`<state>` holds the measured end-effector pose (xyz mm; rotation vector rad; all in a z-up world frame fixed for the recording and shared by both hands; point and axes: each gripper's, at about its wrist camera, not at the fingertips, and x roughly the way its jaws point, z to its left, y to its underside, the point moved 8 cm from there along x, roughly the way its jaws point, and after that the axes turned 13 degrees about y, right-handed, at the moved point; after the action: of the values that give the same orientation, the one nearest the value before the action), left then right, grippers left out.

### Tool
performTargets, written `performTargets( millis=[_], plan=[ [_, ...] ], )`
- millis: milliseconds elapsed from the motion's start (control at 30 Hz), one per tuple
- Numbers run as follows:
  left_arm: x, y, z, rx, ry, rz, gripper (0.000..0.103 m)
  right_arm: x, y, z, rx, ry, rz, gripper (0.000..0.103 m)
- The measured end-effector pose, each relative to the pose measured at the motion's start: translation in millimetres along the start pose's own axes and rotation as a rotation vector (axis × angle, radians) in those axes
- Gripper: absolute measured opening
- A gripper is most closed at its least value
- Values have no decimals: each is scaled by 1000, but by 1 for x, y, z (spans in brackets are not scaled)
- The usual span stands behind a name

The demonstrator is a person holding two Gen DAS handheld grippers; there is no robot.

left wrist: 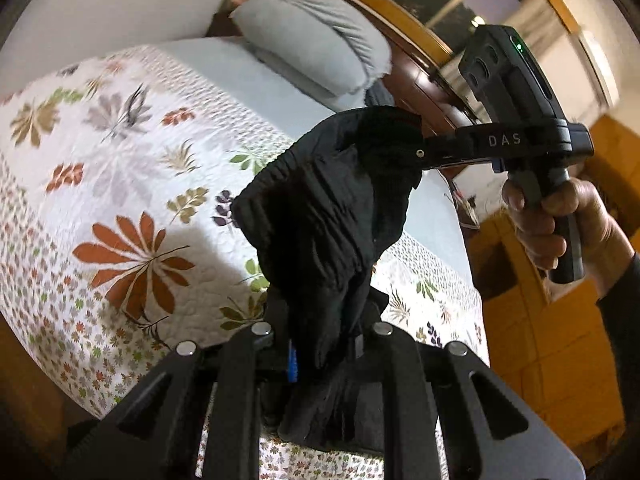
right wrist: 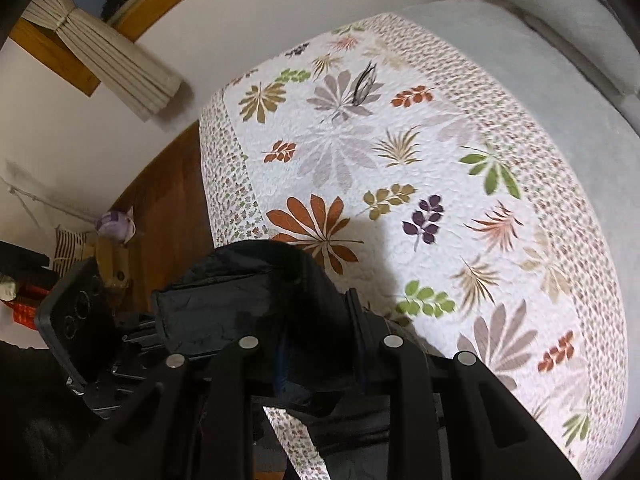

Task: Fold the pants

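Observation:
The black pants (left wrist: 328,208) hang bunched in the air above the bed, held between both grippers. My left gripper (left wrist: 326,352) is shut on the pants' lower bunch of cloth. My right gripper (left wrist: 416,148) enters from the right, held by a hand, and is shut on the pants' upper edge. In the right wrist view the right gripper (right wrist: 320,360) is shut on black cloth of the pants (right wrist: 248,296), which fills the space between its fingers. The left gripper's body (right wrist: 80,320) shows at lower left.
A bed with a floral quilt (left wrist: 120,184) lies below the pants; it also shows in the right wrist view (right wrist: 400,180). A grey pillow (left wrist: 316,40) sits at the headboard. Wooden window frame (left wrist: 400,12), curtain (right wrist: 112,64) and wooden floor (right wrist: 168,200) surround the bed.

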<state>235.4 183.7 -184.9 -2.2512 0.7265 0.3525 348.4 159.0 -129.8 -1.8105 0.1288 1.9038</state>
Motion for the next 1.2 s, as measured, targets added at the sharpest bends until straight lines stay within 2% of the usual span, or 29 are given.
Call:
performTargets(
  millis=[467, 800, 1200],
  plan=[
    [20, 27, -87, 198, 4, 63, 15, -63, 84, -51, 119, -11, -125, 25],
    [48, 54, -137, 314, 6, 121, 15, -80, 149, -92, 218, -29, -192, 25],
    [82, 96, -178, 397, 22, 199, 15, -85, 228, -132, 319, -25, -229, 25]
  ],
)
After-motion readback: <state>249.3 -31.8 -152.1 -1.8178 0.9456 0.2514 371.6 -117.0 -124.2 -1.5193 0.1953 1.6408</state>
